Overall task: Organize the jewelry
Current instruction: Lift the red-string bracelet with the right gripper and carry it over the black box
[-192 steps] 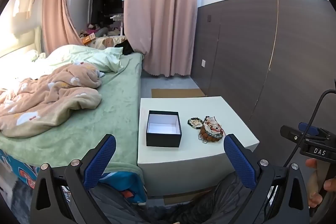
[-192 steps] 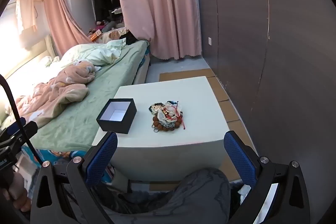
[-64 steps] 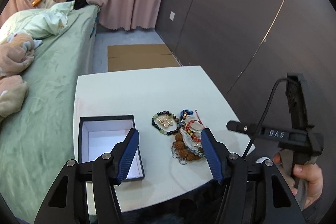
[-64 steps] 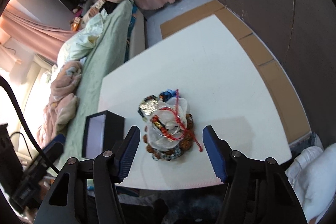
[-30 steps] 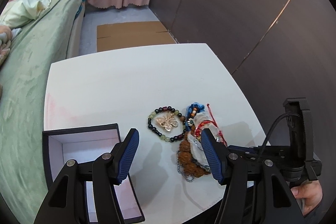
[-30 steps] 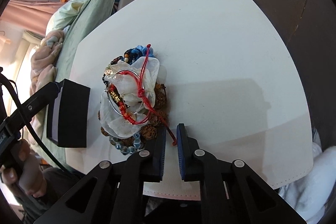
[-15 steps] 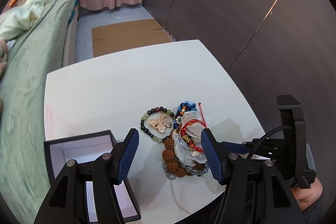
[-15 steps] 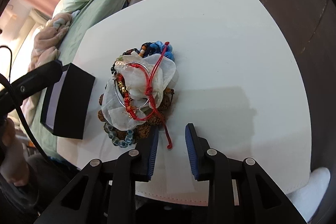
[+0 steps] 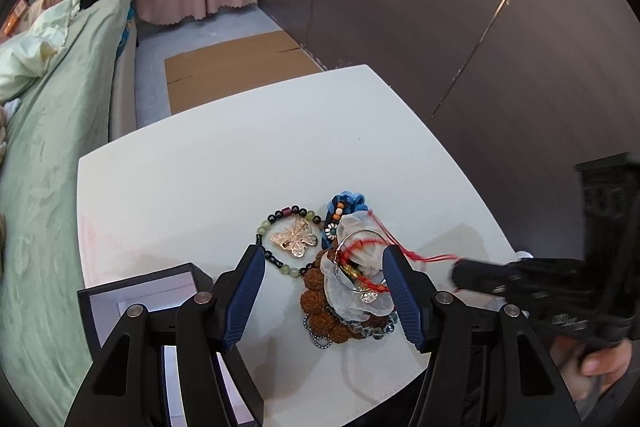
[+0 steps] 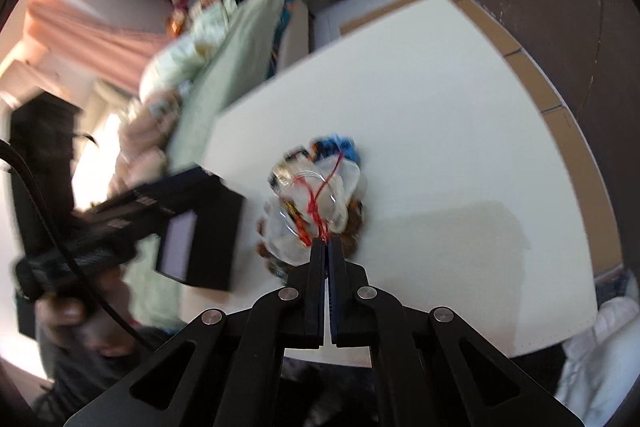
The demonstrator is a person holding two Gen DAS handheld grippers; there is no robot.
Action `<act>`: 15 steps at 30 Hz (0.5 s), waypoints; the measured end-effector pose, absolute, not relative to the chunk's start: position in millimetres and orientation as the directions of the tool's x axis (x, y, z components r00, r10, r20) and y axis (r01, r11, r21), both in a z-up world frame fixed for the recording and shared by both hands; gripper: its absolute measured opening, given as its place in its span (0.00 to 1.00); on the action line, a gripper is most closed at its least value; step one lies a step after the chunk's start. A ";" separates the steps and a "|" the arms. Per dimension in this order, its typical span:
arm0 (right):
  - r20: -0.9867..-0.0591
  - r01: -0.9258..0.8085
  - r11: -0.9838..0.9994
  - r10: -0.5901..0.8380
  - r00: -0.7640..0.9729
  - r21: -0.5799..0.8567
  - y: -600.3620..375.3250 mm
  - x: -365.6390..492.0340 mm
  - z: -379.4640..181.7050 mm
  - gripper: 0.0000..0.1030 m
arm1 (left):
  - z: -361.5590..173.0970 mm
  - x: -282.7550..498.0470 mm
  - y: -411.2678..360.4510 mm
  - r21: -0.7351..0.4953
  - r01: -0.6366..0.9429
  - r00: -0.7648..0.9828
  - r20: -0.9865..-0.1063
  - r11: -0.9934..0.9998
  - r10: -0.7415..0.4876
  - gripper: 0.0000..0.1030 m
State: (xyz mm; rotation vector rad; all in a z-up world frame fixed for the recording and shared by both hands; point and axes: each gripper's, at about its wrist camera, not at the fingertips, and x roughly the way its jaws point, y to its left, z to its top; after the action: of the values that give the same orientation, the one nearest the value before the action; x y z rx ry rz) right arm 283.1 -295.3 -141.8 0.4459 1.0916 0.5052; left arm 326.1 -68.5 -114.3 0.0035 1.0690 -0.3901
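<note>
Right wrist view is blurred, but the right gripper [image 10: 327, 241] has its two fingers pressed together on the red cord [image 10: 318, 215], which goes up toward 12 o'clock over the jewelry pile [image 10: 316, 203]. The pile lies near the middle of the white bench [image 10: 460, 155], and the black box [image 10: 200, 239] stands at 9 o'clock from it. In the left wrist view, the left gripper [image 9: 323, 291] is wide, holding nothing; its blue pads [image 9: 243, 301] stand on both sides of the pile. The beaded bracelet [image 9: 280, 227] with a gold butterfly [image 9: 294, 238] lies at 10 o'clock of the pile, touching it. The open box [image 9: 132, 295] is at 8 o'clock, near the bench edge beside the green bed [image 9: 52, 147].
</note>
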 end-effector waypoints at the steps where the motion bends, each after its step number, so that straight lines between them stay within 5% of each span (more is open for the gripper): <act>1: -0.704 -0.160 0.796 0.595 0.388 0.584 -298.0 280.3 -137.8 0.03 | -115.6 327.5 -69.0 -0.184 0.313 0.417 -0.855 0.932 -0.309 0.61; 15: -0.542 -0.109 0.726 0.596 0.592 0.679 -324.0 271.4 -103.9 0.03 | -126.3 334.9 -97.4 -0.176 0.397 0.383 -0.860 0.901 -0.337 0.50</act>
State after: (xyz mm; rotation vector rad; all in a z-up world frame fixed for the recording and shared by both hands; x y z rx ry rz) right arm 271.4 -324.0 -103.9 0.6444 0.8457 0.4449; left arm 334.9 -97.4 -126.3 0.0627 1.0810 -0.4682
